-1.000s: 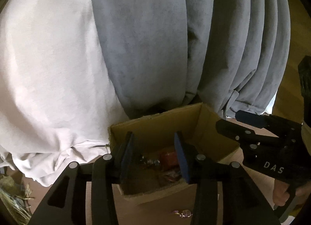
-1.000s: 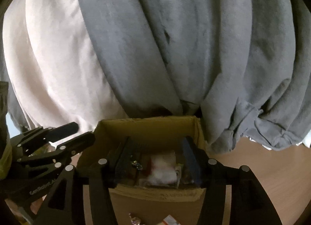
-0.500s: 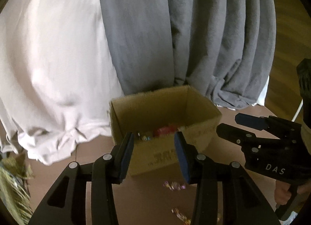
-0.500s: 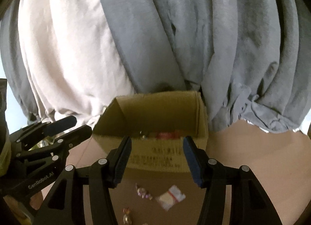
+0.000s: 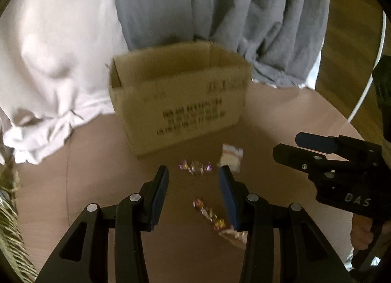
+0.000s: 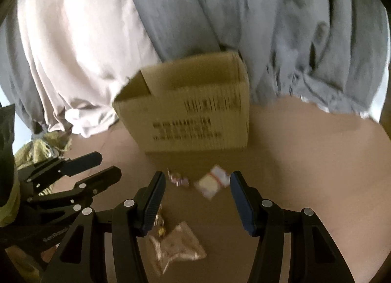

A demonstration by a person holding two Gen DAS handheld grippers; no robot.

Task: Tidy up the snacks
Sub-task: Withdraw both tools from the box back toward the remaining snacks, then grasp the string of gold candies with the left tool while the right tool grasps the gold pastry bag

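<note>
An open cardboard box (image 5: 180, 104) (image 6: 193, 114) stands on the brown table by the curtains. Loose snacks lie in front of it: a purple-wrapped candy (image 5: 194, 166) (image 6: 177, 179), a white packet with red print (image 5: 231, 157) (image 6: 212, 181), a string of gold candies (image 5: 207, 212) (image 6: 160, 226) and a clear packet (image 6: 178, 246). My left gripper (image 5: 193, 195) is open and empty above the candies. My right gripper (image 6: 195, 199) is open and empty above the white packet; it also shows in the left wrist view (image 5: 305, 147).
White curtain (image 5: 53, 45) and grey curtain (image 5: 220, 9) hang behind the box and pool on the round table (image 6: 305, 160). A straw-coloured bundle (image 6: 41, 146) lies at the left edge. Wooden floor (image 5: 354, 26) shows beyond the table at right.
Both grippers have pulled back and up from over the box. The box now stands farther off, and the loose snacks on the table have come into view.
</note>
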